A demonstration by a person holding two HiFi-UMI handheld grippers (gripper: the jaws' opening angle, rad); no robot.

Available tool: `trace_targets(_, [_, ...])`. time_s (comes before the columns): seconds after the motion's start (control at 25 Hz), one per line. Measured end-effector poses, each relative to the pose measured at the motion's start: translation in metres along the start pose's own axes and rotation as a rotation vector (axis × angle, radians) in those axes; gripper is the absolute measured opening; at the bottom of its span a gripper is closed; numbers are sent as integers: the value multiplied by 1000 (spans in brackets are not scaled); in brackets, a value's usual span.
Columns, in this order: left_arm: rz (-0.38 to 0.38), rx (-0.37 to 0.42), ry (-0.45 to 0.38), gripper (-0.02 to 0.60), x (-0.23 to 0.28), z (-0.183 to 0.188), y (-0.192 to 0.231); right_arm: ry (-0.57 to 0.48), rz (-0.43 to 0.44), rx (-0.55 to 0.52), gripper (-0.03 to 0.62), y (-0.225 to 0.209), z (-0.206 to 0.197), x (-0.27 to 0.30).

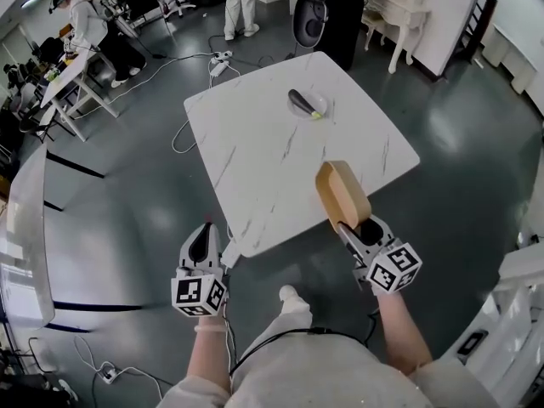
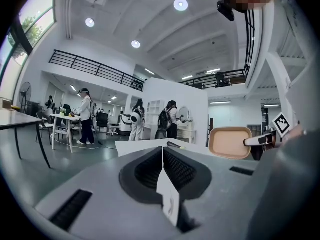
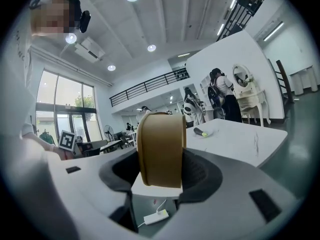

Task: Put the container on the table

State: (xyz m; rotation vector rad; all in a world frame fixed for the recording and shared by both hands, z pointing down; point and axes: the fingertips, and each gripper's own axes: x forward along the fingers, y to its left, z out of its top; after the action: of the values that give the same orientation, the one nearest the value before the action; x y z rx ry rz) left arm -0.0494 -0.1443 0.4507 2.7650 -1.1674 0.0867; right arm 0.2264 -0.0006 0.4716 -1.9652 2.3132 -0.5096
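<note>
In front of me stands the white marble table [image 1: 255, 160], with one corner pointing toward me. Over its near right edge I hold the tan container [image 1: 342, 195]. It is turned up on its edge, with the open face to the left, and my right tongs [image 1: 348, 226] pinch it from both sides. My left tongs [image 1: 204, 232] are pressed together and empty, just beside the near corner. On the far part of the table lies a dark vegetable [image 1: 304, 103].
</note>
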Motion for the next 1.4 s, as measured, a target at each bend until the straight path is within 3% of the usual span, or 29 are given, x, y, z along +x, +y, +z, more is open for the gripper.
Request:
trace_targets(0.36, [12, -18, 12, 8, 49, -3, 25, 51, 42, 7, 227, -17, 3, 64])
trace_targets(0.76, [70, -38, 29, 8, 48, -15, 36, 117, 140, 5, 227, -7, 2, 105])
trace_targets(0.96, [157, -42, 32, 8, 44, -18, 50, 164, 222, -17, 227, -9, 1, 135])
trace_targets(1.2, [257, -12, -3, 8, 54, 11, 72, 205, 348, -21, 228, -7, 8, 184])
trace_targets(1.4, [323, -42, -17, 8, 61, 12, 86, 242, 418, 1, 227, -2, 5, 218])
